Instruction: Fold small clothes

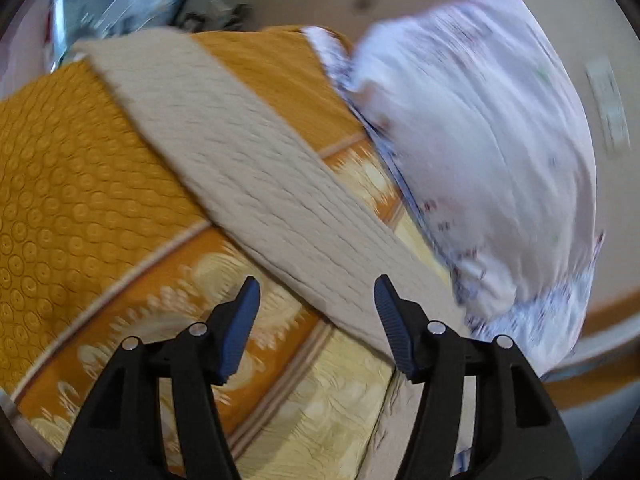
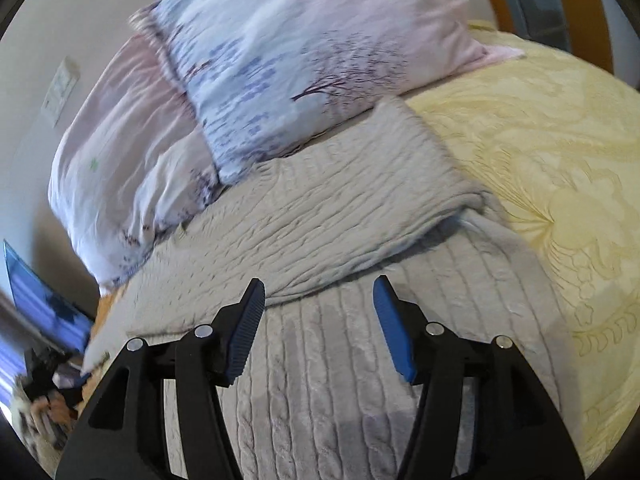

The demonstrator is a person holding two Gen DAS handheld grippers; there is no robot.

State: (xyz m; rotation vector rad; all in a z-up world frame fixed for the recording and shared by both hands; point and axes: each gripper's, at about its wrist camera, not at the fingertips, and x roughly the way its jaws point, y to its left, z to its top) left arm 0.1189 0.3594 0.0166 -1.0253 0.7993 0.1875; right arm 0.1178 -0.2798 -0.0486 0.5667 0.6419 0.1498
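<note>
- Left gripper (image 1: 316,292) at bottom centre of the left wrist view, blue-padded fingers (image 1: 242,330) spread wide, nothing between them.
- Just beyond those fingertips, grey cable-knit garment (image 1: 256,168) running as a long folded strip from upper left to lower right of the frame, lying flat on the bedspread.
- Under and around the strip, orange and pale-yellow patterned bedspread (image 1: 76,200), filling the left and lower frame.
- At upper right, white floral pillow (image 1: 472,140), blurred, beside the strip's far edge; whether touching, cannot tell.
- Right gripper (image 2: 318,292) at bottom centre of the right wrist view, blue-padded fingers (image 2: 394,332) likewise parted and holding nothing.
- Directly below and ahead of them, the same grey cable-knit garment (image 2: 320,216), one layer folded over another, fold edge crossing just past the fingertips.
- Pale-yellow bedspread (image 2: 560,184) to the right of the garment.
- Two floral pillows across the upper frame: blue-and-pink one (image 2: 304,52) overlapping the garment's far edge, whiter one (image 2: 128,152) at left.
</note>
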